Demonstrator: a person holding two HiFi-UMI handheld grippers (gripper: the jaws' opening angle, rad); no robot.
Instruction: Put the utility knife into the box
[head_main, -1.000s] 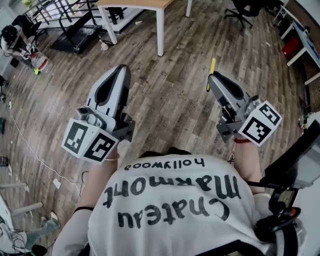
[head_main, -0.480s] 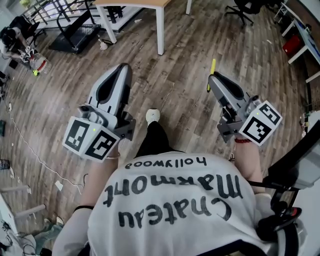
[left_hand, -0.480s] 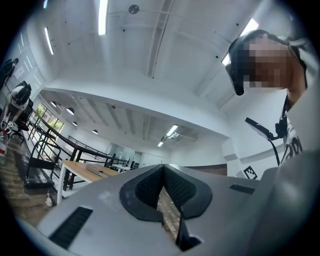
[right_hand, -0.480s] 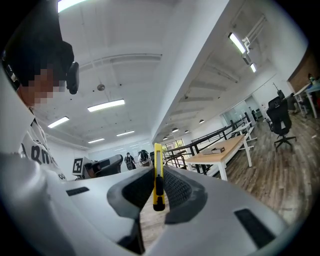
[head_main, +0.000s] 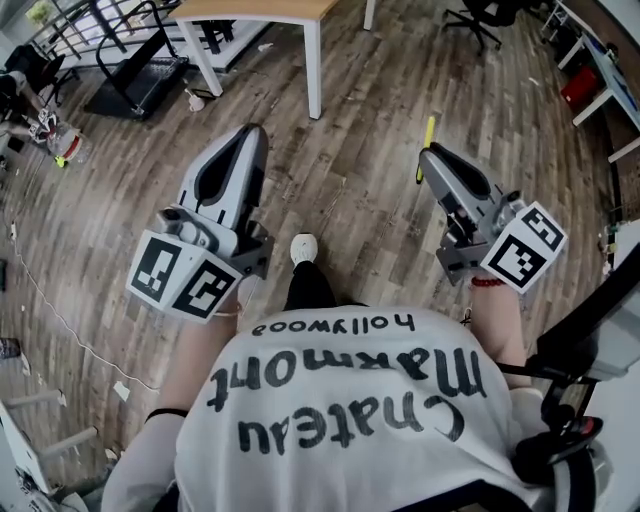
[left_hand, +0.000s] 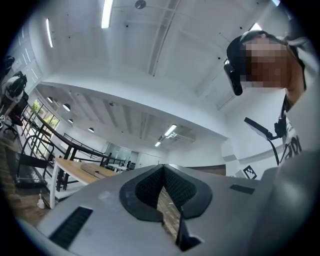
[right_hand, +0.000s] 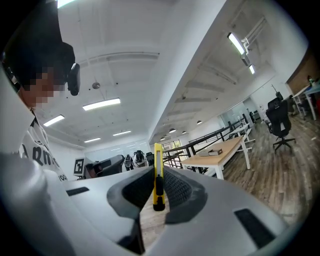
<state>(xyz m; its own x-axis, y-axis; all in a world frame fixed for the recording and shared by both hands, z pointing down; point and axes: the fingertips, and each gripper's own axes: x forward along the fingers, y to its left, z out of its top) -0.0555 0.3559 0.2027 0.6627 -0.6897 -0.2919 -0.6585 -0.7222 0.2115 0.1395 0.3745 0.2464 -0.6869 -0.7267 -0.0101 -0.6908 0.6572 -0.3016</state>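
Note:
My right gripper (head_main: 426, 152) is held out over the wooden floor, shut on a yellow utility knife (head_main: 427, 137) that sticks out past its tips. In the right gripper view the knife (right_hand: 158, 167) stands upright between the jaws of that gripper (right_hand: 158, 186). My left gripper (head_main: 251, 133) is level with it on the left, shut and empty; in its own view the left gripper (left_hand: 163, 172) has its pads meeting at the tip. A small box (right_hand: 212, 151) lies on a wooden table (right_hand: 227, 147) ahead. The table's edge (head_main: 262, 9) shows at the top of the head view.
A treadmill (head_main: 130, 75) stands at the far left, and an office chair (head_main: 482, 17) at the far right. A white desk edge (head_main: 610, 75) and a red object (head_main: 580, 92) sit to the right. A cable (head_main: 60, 290) runs along the floor. The person's shoe (head_main: 303, 248) is between the grippers.
The person's leg and white shoe have come into view between the grippers, and the floor has shifted under them. Both grippers keep their pose, the knife still held.

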